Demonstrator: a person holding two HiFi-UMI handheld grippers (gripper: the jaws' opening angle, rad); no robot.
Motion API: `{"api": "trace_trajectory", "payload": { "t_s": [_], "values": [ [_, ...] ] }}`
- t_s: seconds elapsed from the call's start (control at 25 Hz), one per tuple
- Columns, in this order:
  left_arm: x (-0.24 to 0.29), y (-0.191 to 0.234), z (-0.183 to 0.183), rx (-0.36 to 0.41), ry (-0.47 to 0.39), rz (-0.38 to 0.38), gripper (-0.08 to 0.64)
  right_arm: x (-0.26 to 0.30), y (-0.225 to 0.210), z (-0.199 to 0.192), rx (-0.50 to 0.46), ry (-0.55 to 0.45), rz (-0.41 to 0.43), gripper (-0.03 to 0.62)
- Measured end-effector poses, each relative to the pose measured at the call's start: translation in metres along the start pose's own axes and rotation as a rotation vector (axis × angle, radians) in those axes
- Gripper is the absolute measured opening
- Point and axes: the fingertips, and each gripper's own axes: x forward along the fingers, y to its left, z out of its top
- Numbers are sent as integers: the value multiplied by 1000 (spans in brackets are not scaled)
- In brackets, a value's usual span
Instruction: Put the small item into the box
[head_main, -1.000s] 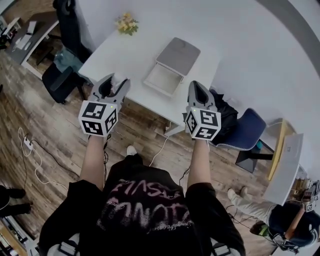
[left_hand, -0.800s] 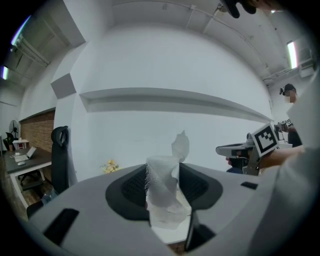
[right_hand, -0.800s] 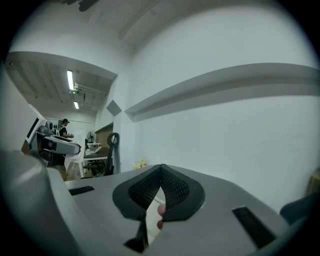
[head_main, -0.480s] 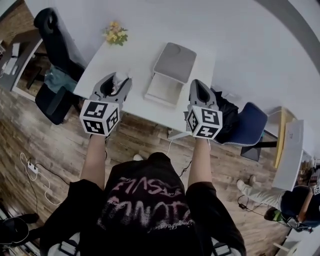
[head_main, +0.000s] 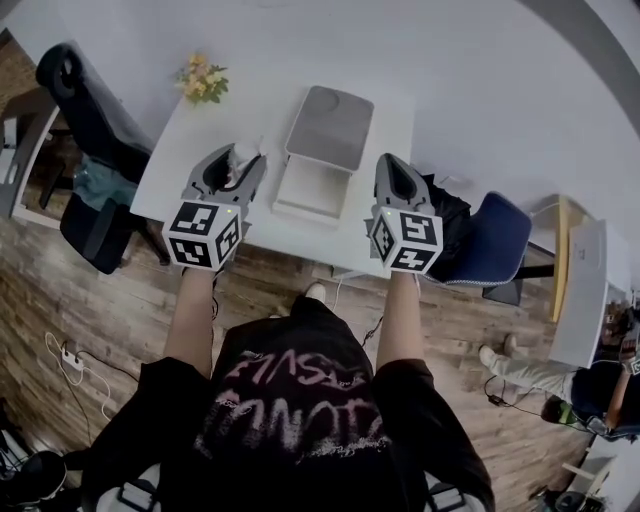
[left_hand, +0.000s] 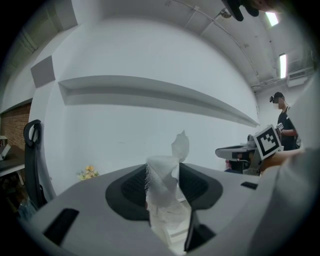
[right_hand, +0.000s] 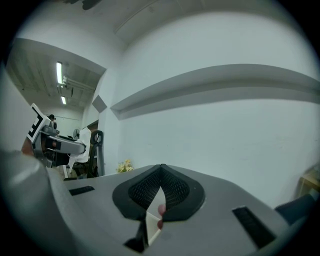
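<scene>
My left gripper (head_main: 240, 162) is shut on a crumpled white tissue (head_main: 244, 154), held level above the near left part of the white table (head_main: 190, 150). In the left gripper view the tissue (left_hand: 166, 187) fills the gap between the dark pads and sticks out past the tips of that gripper (left_hand: 163, 176). The open box (head_main: 308, 190) lies mid-table, its grey lid (head_main: 330, 127) folded back. It sits just right of the left gripper and left of my right gripper (head_main: 389, 166). In its own view the right gripper (right_hand: 160, 171) is shut, tips meeting, with nothing seen held.
A bunch of yellow flowers (head_main: 200, 80) stands at the table's far left corner. A black office chair (head_main: 85, 120) is left of the table, a blue chair (head_main: 490, 250) right of it. Another person (head_main: 590, 395) crouches at the lower right. Wooden floor lies beneath me.
Both grippers have come closer to the table and now overlap its near edge. The table and box have shifted left and nearer in the head view. The jaws look unchanged.
</scene>
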Motion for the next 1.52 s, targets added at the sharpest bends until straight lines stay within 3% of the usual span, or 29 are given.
{"api": "trace_trajectory", "payload": {
  "t_s": [0.56, 0.88, 1.2, 1.52],
  "values": [
    [71, -11, 15, 28, 37, 38, 176, 53, -64, 13, 4, -17, 61, 9],
    [78, -8, 20, 32, 27, 49, 176, 58, -68, 16, 5, -25, 62, 9],
    [91, -3, 23, 44, 29, -25, 176, 58, -64, 15, 16, -28, -4, 9],
    [109, -7, 3, 33, 81, -110, 176, 57, -59, 4, 31, -8, -53, 9]
  ]
}}
